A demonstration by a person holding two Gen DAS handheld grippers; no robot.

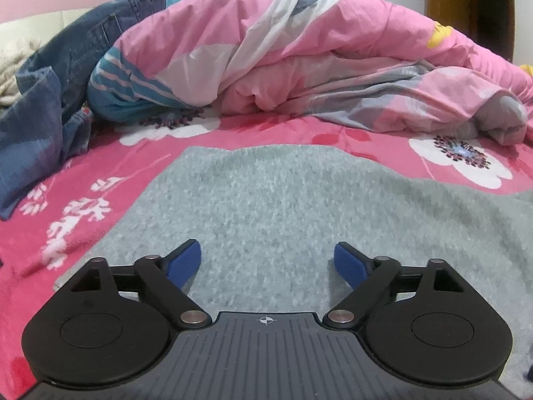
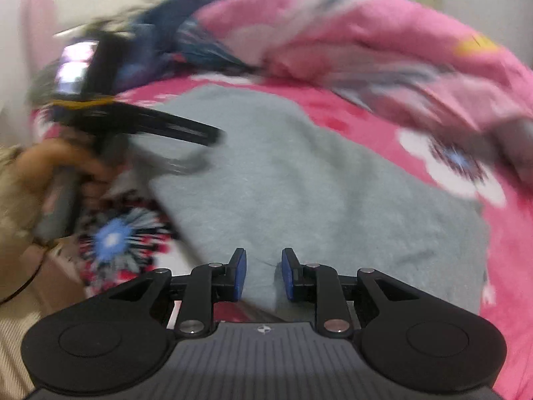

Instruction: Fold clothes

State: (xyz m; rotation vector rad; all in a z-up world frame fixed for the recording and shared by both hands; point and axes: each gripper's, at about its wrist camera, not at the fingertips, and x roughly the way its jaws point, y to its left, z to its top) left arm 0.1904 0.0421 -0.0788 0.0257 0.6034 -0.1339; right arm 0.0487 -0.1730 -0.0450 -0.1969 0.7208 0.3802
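Left wrist view first: our left gripper (image 1: 267, 260) hangs over the grey sweater (image 1: 266, 206) with its blue pads (image 1: 185, 265) spread wide and nothing between them but the knit below; it is released. The sweater lies flat on the pink floral sheet (image 1: 83, 180), its far edge running across the middle of the view. Beyond it a pink quilt (image 1: 299, 56) is heaped along the back of the bed. Jeans (image 1: 66, 76) are piled at the left, against the quilt, and a cream fabric (image 1: 16, 63) shows at the far left edge.

From the right wrist, which is badly blurred, we see the sweater (image 2: 299, 183) spread slantwise over the sheet (image 2: 366, 123), the quilt (image 2: 366, 40) behind it. Our right gripper (image 2: 264, 275) sits at the sweater's near edge with its pads (image 2: 240, 275) standing a narrow gap apart. Grey cloth shows in that gap, but we cannot tell whether the pads press on it or merely straddle it. At the left of this view our hand (image 2: 50, 166) holds the left gripper (image 2: 186, 133), which reaches over the sweater's left side.
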